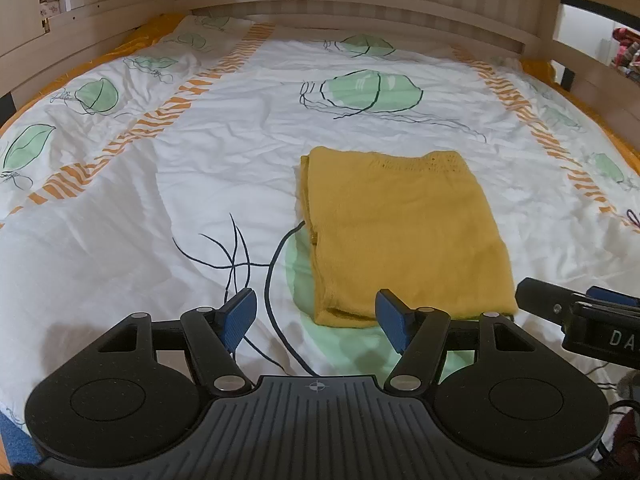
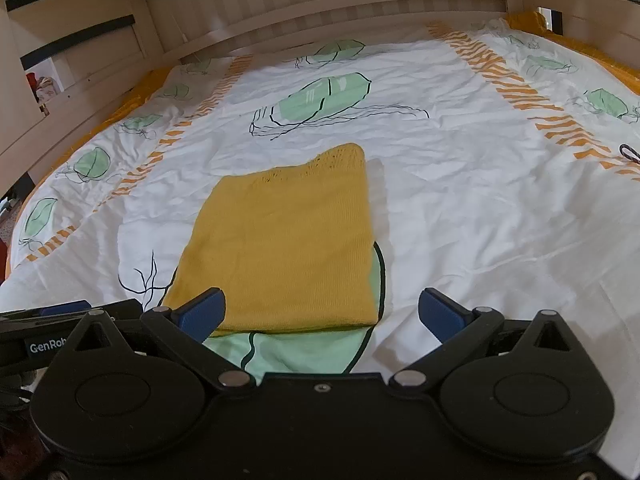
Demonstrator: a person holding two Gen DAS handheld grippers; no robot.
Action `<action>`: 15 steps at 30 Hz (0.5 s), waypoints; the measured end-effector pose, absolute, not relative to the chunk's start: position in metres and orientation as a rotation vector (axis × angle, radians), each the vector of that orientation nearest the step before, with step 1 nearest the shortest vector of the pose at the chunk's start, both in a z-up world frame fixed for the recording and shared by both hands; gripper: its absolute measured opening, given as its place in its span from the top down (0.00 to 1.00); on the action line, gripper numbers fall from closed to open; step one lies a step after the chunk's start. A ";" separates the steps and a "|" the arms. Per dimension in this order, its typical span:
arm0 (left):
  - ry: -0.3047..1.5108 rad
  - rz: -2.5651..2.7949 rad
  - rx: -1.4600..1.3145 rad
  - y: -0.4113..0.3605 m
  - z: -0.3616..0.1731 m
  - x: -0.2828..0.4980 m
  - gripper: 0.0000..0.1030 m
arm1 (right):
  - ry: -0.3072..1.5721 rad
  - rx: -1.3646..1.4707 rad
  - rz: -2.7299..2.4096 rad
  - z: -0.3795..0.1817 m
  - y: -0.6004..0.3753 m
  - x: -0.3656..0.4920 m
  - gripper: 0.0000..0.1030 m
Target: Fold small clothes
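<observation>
left hand-held gripper (image 1: 316,316): angled down, jaws apart, empty | right hand-held gripper (image 2: 322,314): same | yellow garment (image 2: 284,240): folded

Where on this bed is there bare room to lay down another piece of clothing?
Wide free patches of duvet lie left of the folded yellow garment, right of it toward the orange striped band, and beyond it up to the headboard. Only the near edge, by both grippers, is crowded.
</observation>
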State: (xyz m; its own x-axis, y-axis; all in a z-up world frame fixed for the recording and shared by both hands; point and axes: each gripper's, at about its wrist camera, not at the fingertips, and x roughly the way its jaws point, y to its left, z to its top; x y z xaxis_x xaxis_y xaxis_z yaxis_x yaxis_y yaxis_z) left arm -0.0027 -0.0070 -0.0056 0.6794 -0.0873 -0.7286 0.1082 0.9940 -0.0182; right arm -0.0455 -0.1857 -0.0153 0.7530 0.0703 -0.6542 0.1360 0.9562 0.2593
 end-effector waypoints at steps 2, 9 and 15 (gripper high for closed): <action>0.818 -0.112 0.027 -0.007 -0.006 -0.002 0.38 | 0.722 0.302 -0.036 -0.016 -0.185 -0.045 0.01; 0.822 -0.114 0.026 -0.007 -0.008 -0.002 0.38 | 0.728 0.308 -0.034 -0.017 -0.184 -0.044 0.01; 0.816 -0.110 0.028 -0.007 -0.008 -0.002 0.38 | 0.735 0.317 -0.032 -0.018 -0.184 -0.043 0.01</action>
State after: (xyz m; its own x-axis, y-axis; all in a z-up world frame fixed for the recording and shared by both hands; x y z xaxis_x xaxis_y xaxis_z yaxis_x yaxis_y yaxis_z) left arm -0.0020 -0.0067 -0.0083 0.6796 -0.0867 -0.7284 0.1086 0.9939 -0.0169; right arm -0.0433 -0.1841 -0.0184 0.7434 0.0815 -0.6638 0.1393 0.9519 0.2728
